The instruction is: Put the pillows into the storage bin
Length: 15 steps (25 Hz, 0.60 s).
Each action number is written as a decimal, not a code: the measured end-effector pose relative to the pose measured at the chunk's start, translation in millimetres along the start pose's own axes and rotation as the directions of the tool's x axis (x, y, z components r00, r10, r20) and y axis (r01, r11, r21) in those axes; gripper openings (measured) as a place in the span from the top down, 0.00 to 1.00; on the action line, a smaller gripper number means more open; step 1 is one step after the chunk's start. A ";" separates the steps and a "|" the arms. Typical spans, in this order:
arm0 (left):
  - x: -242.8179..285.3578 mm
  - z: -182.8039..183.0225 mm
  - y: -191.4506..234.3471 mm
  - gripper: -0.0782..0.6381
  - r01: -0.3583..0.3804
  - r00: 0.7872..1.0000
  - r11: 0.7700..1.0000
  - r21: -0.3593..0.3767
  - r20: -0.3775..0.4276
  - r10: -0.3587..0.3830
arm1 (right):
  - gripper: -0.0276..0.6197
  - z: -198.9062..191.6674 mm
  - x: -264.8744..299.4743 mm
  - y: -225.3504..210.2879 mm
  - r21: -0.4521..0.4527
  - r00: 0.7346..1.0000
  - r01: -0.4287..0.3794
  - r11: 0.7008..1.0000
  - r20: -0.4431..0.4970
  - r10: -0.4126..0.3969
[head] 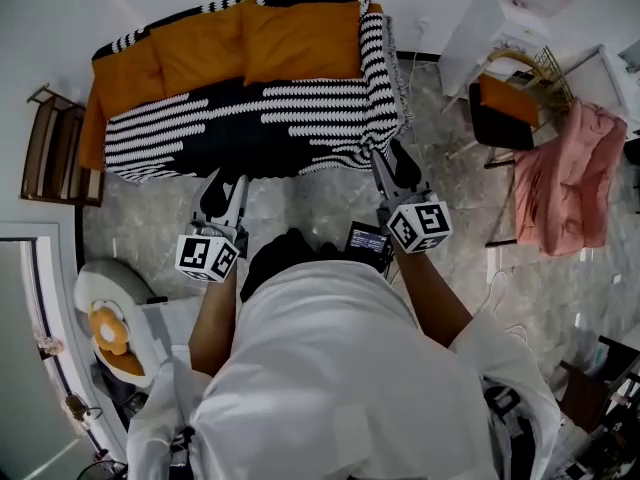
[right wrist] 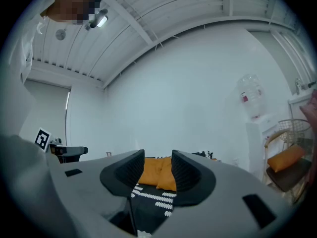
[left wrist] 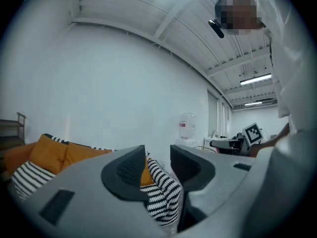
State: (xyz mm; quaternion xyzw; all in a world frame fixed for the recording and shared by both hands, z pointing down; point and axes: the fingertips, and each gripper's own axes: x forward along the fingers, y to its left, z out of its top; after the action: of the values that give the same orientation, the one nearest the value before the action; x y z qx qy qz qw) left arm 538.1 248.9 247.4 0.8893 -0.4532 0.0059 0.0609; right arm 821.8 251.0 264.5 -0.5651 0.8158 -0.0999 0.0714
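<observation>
Three orange pillows (head: 300,40) lean in a row against the back of a sofa covered by a black-and-white striped blanket (head: 260,118). My left gripper (head: 222,193) is held in front of the sofa's near edge, pointing level at it, its jaws apart and empty. My right gripper (head: 397,165) is beside the sofa's right front corner, also open and empty. In the left gripper view the left gripper (left wrist: 157,165) frames the blanket's corner, with the orange pillows (left wrist: 49,152) to the left. In the right gripper view the right gripper (right wrist: 157,168) frames the orange pillows (right wrist: 158,172). No storage bin is recognisable.
A wooden shelf (head: 50,158) stands left of the sofa. At right are a chair with an orange cushion (head: 505,103), a pink cloth (head: 570,173) over a rack and a white table (head: 490,28). A white and orange soft object (head: 105,318) lies at lower left.
</observation>
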 end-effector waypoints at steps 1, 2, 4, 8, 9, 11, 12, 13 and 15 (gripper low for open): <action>2.5 -0.1 4.0 0.66 -0.006 1.000 1.000 -0.004 0.001 0.006 | 0.66 -1.3 2.1 -2.2 0.002 1.000 0.000 1.000 -0.001 0.000; 5.8 -0.6 7.6 0.66 -0.009 1.000 1.000 -0.008 0.002 0.009 | 0.66 -2.3 4.6 -4.4 0.001 1.000 0.000 1.000 -0.002 0.000; 14.3 -2.8 12.0 0.66 -0.005 1.000 1.000 -0.013 -0.003 0.005 | 0.66 -3.7 10.4 -10.1 -0.001 1.000 0.000 1.000 -0.002 0.000; 33.4 -7.7 26.1 0.66 -0.001 1.000 1.000 -0.023 -0.008 0.001 | 0.66 -4.1 28.1 -20.6 0.004 1.000 0.009 1.000 0.003 -0.009; 39.4 -9.0 32.1 0.66 -0.002 1.000 1.000 -0.031 -0.008 0.002 | 0.66 -4.3 34.6 -22.9 0.003 1.000 0.011 1.000 0.002 -0.011; 53.8 -11.5 44.5 0.66 -0.001 1.000 0.999 -0.048 -0.011 0.000 | 0.66 -4.3 49.3 -28.9 0.001 1.000 0.017 1.000 -0.002 -0.017; 62.0 -12.1 50.8 0.66 0.002 1.000 0.999 -0.054 -0.013 -0.002 | 0.66 -4.2 57.3 -32.7 0.001 1.000 0.022 1.000 -0.004 -0.022; 70.9 -12.1 57.3 0.66 0.005 1.000 0.998 -0.058 -0.015 -0.006 | 0.66 -4.1 65.9 -37.0 0.002 1.000 0.028 1.000 -0.008 -0.028; 90.6 -10.9 72.0 0.66 0.011 1.000 0.998 -0.063 -0.015 -0.012 | 0.66 -3.7 85.6 -46.0 0.002 0.999 0.039 0.999 -0.017 -0.039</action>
State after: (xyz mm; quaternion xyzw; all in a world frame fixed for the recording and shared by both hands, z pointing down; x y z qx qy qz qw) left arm 533.9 135.4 271.5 0.8895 -0.4475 -0.0019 0.0925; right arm 832.6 155.5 279.0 -0.5801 0.8050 -0.1068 0.0632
